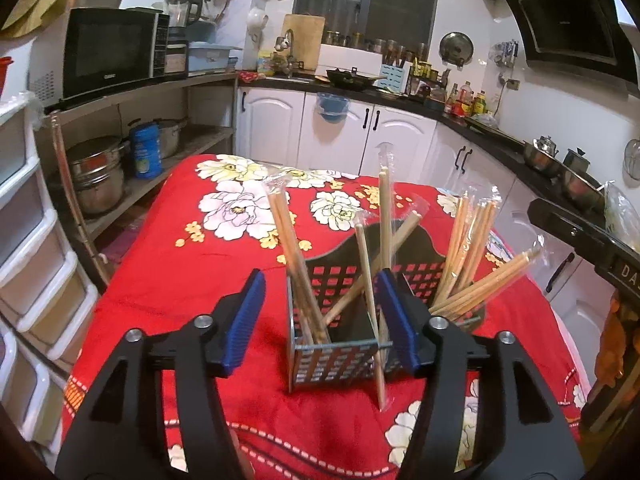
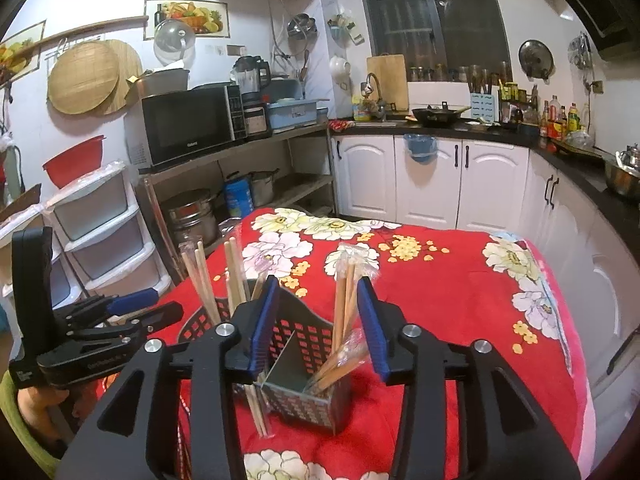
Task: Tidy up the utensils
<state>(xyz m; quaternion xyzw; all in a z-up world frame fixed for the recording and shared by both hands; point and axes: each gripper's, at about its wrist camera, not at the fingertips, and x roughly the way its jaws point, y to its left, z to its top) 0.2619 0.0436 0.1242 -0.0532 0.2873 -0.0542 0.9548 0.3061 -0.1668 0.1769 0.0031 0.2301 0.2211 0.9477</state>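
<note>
1. The left tool point(image 1: 320, 312) pointed forward and somewhat downward over the surface, its black arms splayed and its two ribbed blue pads apart – released, with nothing pressed between them.
2. The right tool point(image 2: 316, 320) took a similar downward tilt; its two blue pads point(image 2: 370, 326) stood apart on either side of the holder's rear wall, clamping nothing.
3. In the right wrist view the left tool appeared at the left edge, carried on a black handle.
4. The perforated metal-and-black-plastic utensil holder point(image 1: 336, 364) stood upright on the surface, near its front edge, just ahead of both tools; it was box-shaped, with grid holes in its walls and a flat divider splitting it into compartments.
5. The wooden chopsticks in clear crinkled plastic sleeves point(image 1: 290, 236) were slim, pale and round – several pairs stood tilted inside the holder, fanning outward, but the overlap prevented an exact count.
6. One sleeved chopstick pair point(image 1: 372, 320) leaned against the outside of the holder's front corner, its lower end resting on the cloth.
7. The red floral quilted cloth point(image 1: 168, 264), printed with white and yellow blossoms, covered the surface.
</note>
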